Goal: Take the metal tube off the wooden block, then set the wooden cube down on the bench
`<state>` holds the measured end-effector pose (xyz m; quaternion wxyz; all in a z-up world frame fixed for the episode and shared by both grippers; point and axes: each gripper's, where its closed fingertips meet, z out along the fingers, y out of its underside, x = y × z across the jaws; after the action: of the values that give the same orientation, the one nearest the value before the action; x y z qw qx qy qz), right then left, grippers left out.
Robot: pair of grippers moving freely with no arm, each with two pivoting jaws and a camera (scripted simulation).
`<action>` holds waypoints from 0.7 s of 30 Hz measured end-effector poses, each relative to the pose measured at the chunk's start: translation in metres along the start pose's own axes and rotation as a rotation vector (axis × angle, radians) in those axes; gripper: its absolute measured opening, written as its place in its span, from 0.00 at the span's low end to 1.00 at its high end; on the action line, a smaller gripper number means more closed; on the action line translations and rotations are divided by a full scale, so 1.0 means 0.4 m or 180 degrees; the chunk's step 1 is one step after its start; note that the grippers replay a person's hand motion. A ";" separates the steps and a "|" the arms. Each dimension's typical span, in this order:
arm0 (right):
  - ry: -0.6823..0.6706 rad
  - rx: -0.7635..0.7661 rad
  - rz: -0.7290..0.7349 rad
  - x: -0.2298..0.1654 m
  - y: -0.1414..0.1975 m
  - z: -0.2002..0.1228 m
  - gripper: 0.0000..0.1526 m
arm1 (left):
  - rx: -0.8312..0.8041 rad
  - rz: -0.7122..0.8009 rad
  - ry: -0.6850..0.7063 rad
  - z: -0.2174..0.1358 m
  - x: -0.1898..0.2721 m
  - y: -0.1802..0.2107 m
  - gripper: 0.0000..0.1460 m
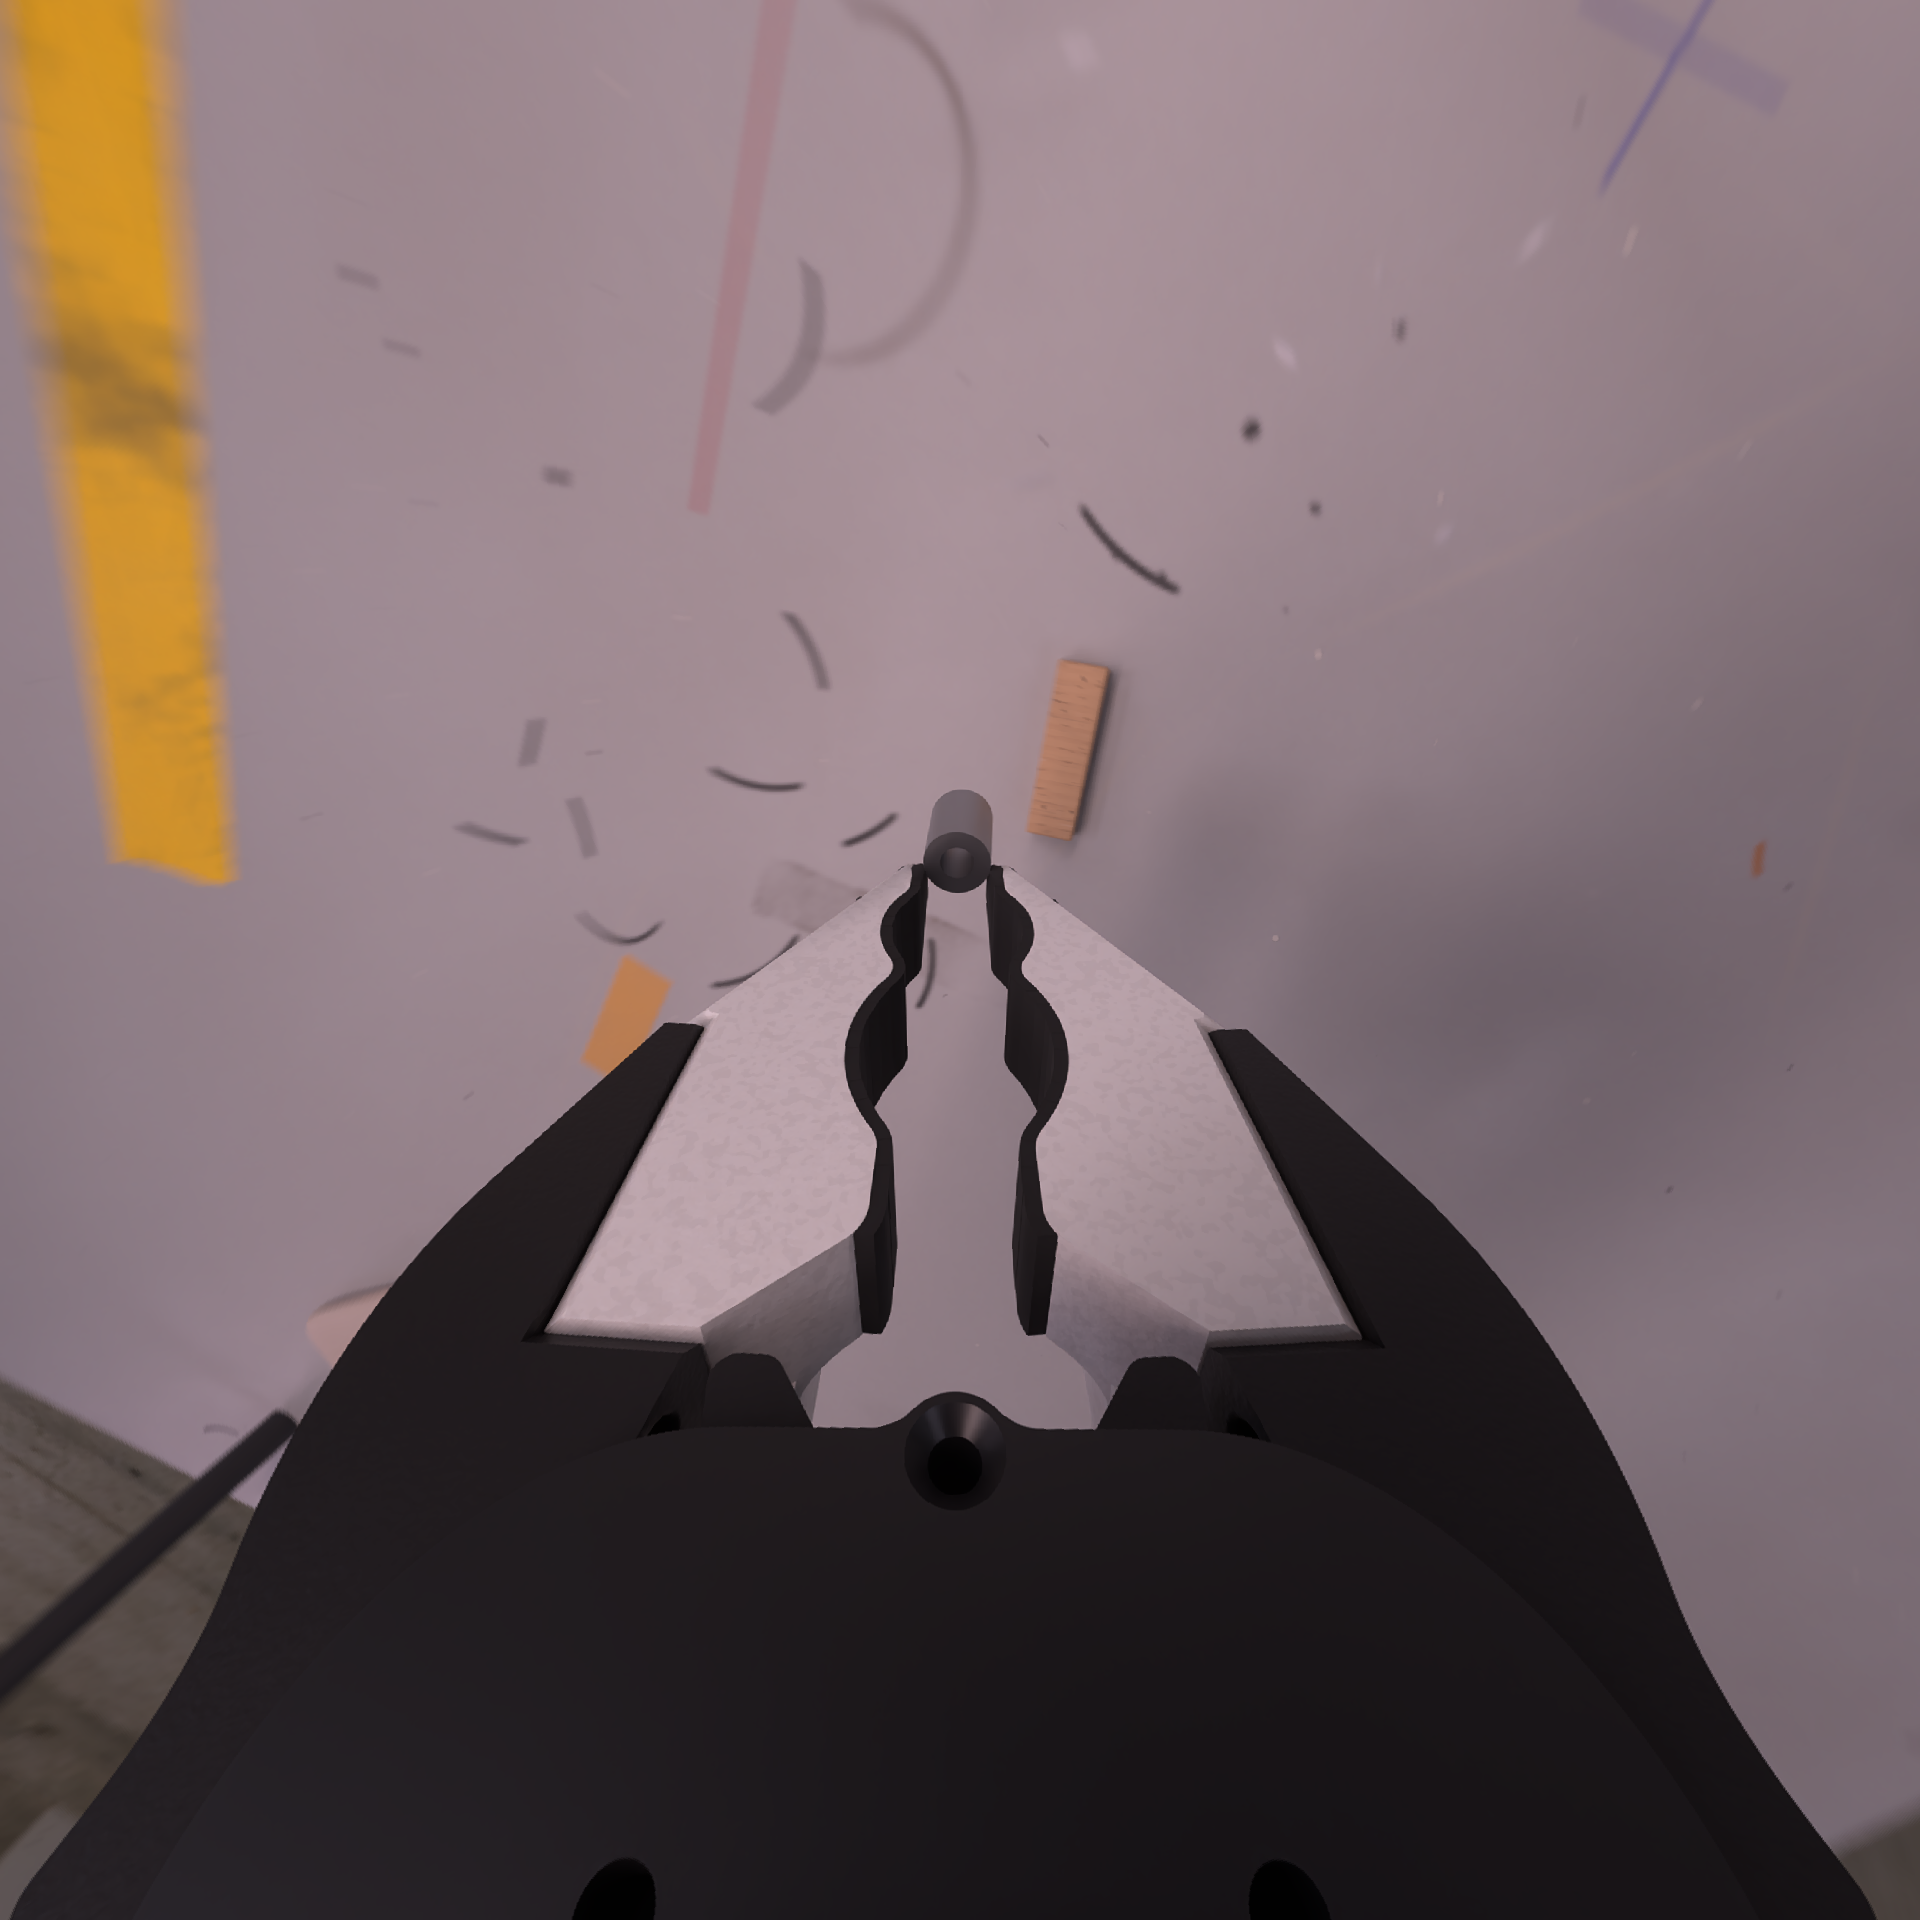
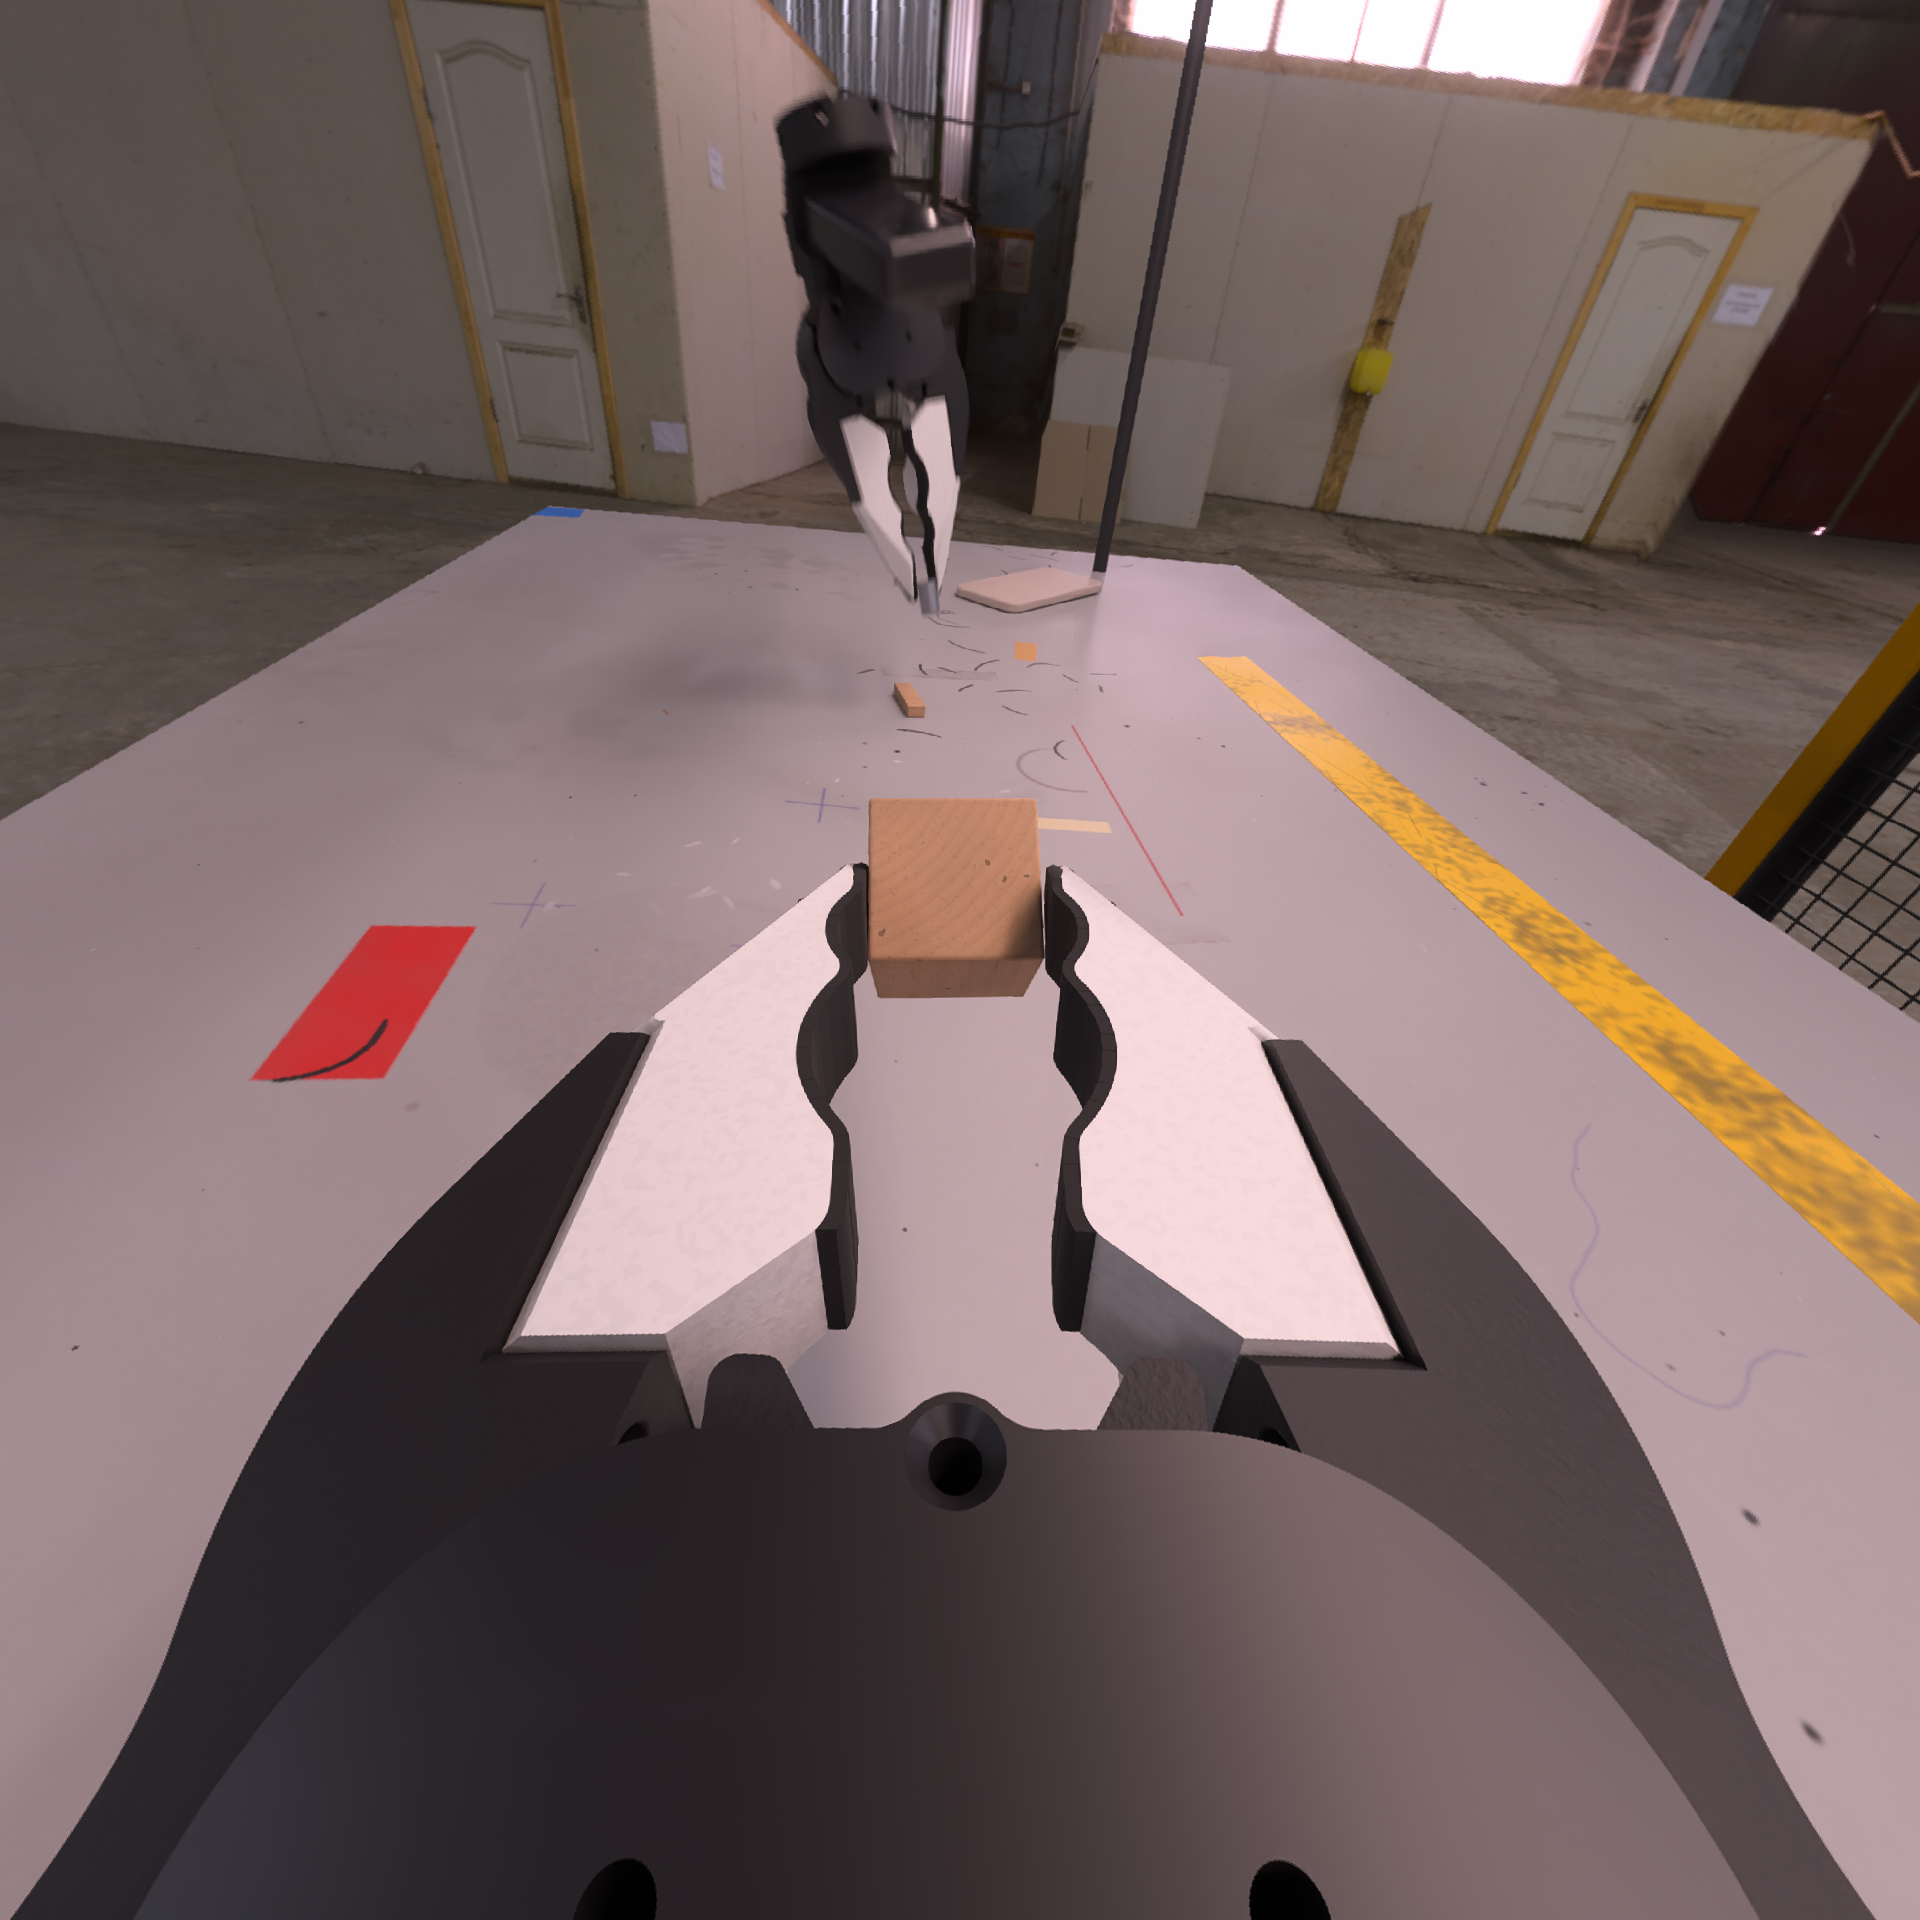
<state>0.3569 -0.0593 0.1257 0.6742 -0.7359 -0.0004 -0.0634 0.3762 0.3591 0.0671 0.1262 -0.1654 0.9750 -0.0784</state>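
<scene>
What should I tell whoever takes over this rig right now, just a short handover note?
Left tool: shut on the metal tube, held at the fingertips just above the bench, at its far end.
Right tool: shut on the wooden cube, gripped by its sides between the fingertips; whether the cube touches the bench cannot be told.
Done: the tube is off the cube; the two are well apart.
Left: lower the cube onto the bench if it is not down, then open the right tool. The tube probably needs putting down too.
Also there: a small wooden strip lies beside the tube.
</scene>
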 end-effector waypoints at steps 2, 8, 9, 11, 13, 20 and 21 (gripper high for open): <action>-0.0013 0.0001 -0.0008 -0.003 -0.001 0.002 0.22 | 0.0453 -0.0190 -0.0341 -0.084 -0.019 -0.012 0.08; -0.0016 0.0012 0.0025 -0.002 0.000 0.006 0.22 | 0.1920 -0.0865 -0.1031 -0.329 -0.039 -0.096 0.08; -0.0017 0.0006 0.0027 -0.002 0.001 0.007 0.22 | 0.2142 -0.0974 -0.1038 -0.358 -0.038 -0.116 0.08; -0.0003 -0.0013 0.0045 0.000 0.005 0.009 0.22 | 0.2549 -0.1152 -0.0989 -0.398 -0.032 -0.160 0.08; 0.0021 -0.0017 0.0086 0.004 0.009 0.010 0.22 | 0.2911 -0.1243 -0.0832 -0.422 -0.016 -0.214 0.08; 0.0246 -0.0030 0.0179 0.030 0.012 0.003 0.22 | 0.3740 -0.1201 -0.0357 -0.444 0.057 -0.393 0.08; 0.0298 -0.0003 0.0199 0.035 0.010 0.000 0.22 | 0.3801 -0.1184 -0.0293 -0.441 0.069 -0.415 0.08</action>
<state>0.3712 -0.0608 0.1231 0.6747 -0.7321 0.0540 -0.0767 0.3531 0.2144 0.2618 0.2229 -0.2365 0.7115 -0.6230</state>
